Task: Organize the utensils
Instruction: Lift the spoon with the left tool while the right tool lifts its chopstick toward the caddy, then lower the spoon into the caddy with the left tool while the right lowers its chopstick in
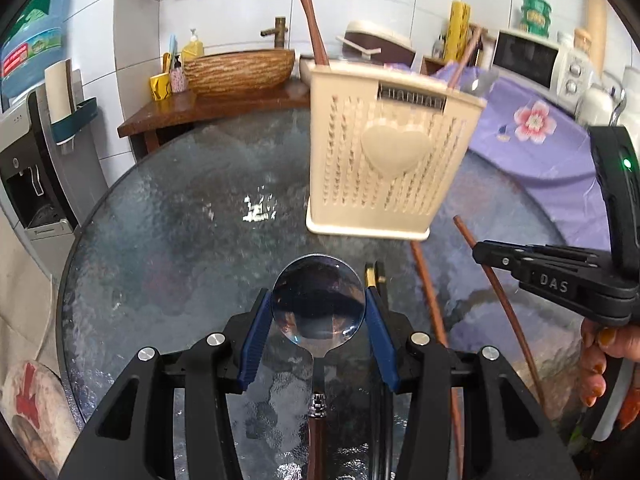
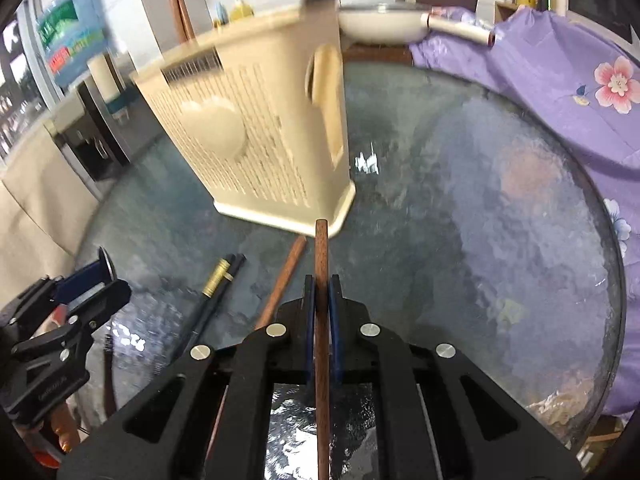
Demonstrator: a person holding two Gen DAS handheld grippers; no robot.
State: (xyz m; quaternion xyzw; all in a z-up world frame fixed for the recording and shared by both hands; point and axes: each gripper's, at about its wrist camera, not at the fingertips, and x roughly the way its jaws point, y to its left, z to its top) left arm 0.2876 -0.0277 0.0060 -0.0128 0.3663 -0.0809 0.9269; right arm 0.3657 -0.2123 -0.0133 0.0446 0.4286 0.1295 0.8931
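Observation:
My left gripper (image 1: pixel 318 296) is shut on the round metal bowl of a spoon (image 1: pixel 319 316), whose dark wooden handle runs back under the gripper. Ahead stands a cream slotted utensil holder (image 1: pixel 384 152) with brown chopsticks (image 1: pixel 314 28) upright in it. At the right of the left wrist view, my right gripper (image 1: pixel 478 250) pinches a brown chopstick (image 1: pixel 504 300). In the right wrist view that gripper (image 2: pixel 322 280) is shut on the chopstick (image 2: pixel 321 248), its tip close to the holder's (image 2: pixel 260 132) base. A second brown chopstick (image 2: pixel 284 280) and black gold-banded chopsticks (image 2: pixel 216 280) lie on the glass.
The round textured glass table (image 1: pixel 180 220) carries a purple flowered cloth (image 1: pixel 532 128) at its far right side. Behind are a wooden basin (image 1: pixel 240 68), a water dispenser (image 1: pixel 32 168), a microwave (image 1: pixel 532 60) and a white pan (image 2: pixel 384 20). My left gripper (image 2: pixel 100 276) shows at the left edge.

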